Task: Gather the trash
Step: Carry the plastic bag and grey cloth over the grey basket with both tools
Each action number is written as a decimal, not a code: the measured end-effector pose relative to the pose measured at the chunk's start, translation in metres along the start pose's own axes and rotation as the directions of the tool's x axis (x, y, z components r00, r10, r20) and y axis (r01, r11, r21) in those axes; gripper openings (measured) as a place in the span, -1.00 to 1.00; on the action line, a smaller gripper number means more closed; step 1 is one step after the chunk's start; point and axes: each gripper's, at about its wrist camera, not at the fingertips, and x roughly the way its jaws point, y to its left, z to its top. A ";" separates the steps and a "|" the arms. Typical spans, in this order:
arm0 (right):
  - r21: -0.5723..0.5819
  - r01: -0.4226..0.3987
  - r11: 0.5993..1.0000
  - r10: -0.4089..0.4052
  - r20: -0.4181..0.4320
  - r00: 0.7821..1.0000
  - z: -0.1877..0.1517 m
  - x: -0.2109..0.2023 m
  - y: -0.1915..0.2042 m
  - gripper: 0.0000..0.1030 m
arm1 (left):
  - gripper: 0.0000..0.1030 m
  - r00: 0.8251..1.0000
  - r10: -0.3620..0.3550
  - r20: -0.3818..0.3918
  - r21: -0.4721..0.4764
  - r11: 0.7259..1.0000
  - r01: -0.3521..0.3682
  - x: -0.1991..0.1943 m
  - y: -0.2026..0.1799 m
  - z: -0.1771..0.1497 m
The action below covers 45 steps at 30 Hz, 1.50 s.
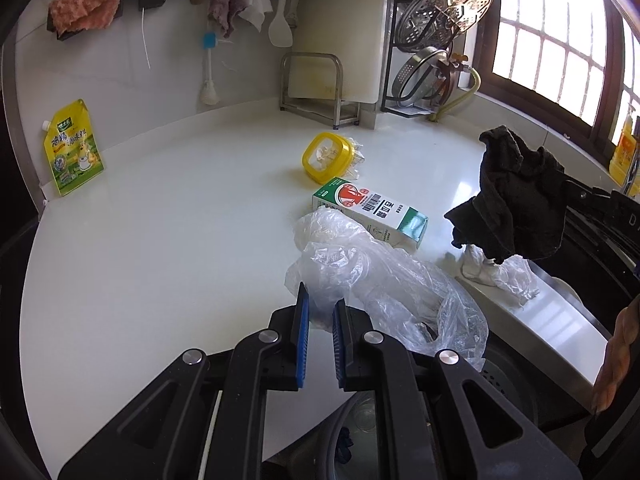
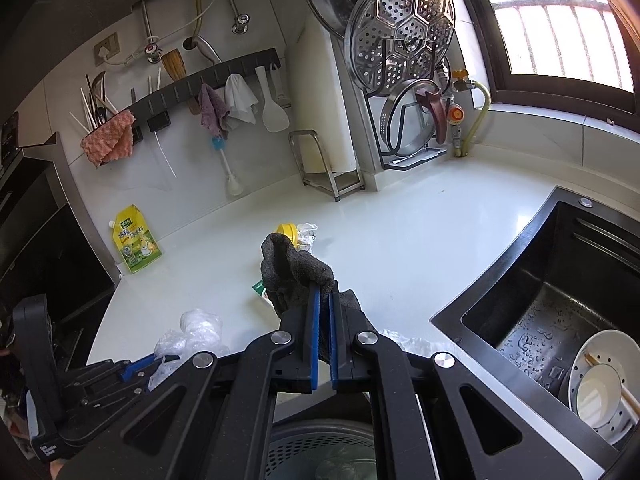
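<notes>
My left gripper is shut on the near edge of a crumpled clear plastic bag lying at the white counter's front edge. My right gripper is shut on a dark grey cloth, held above the counter; the cloth shows at the right of the left wrist view. A green and white carton lies flat behind the bag. A yellow-lidded clear container lies on its side farther back. A crumpled white wrapper lies under the hanging cloth.
A yellow seasoning pouch leans on the left wall. A black sink with a white strainer bowl is at right. A metal rack and pot lids stand at the back. A bin opening is below the counter edge.
</notes>
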 end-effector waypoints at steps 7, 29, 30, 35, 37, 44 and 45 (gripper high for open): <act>-0.039 -0.020 0.999 0.022 0.039 0.999 0.012 -0.013 0.018 -0.92 | -0.78 1.000 0.006 0.021 0.006 1.000 -0.006 -0.016 0.001 -0.002; -0.053 -0.039 0.998 0.038 -0.019 0.999 -0.045 -0.085 0.022 -0.92 | -0.78 0.998 -0.053 0.016 0.044 0.998 0.053 -0.052 -0.028 -0.042; -0.047 -0.038 0.998 0.037 -0.029 0.999 -0.052 -0.088 0.020 -0.92 | -0.78 0.998 -0.055 0.013 0.045 0.998 0.055 -0.053 -0.029 -0.046; -0.027 -0.018 0.999 0.016 -0.085 0.996 -0.086 -0.097 0.013 -0.92 | -0.78 0.998 -0.060 -0.010 0.044 0.997 0.060 -0.058 -0.038 -0.064; -0.013 -0.017 1.000 0.016 -0.108 0.994 -0.097 -0.099 0.009 -0.92 | -0.78 0.998 -0.066 -0.022 0.041 0.997 0.066 -0.059 -0.041 -0.071; -0.016 0.014 1.000 -0.017 -0.143 0.990 -0.127 -0.105 0.002 -0.92 | -0.78 0.996 -0.064 -0.059 0.041 0.997 0.066 -0.056 -0.055 -0.093; -0.016 0.015 1.000 -0.017 -0.148 0.989 -0.130 -0.106 0.001 -0.92 | -0.78 0.996 -0.063 -0.065 0.042 0.997 0.066 -0.055 -0.057 -0.097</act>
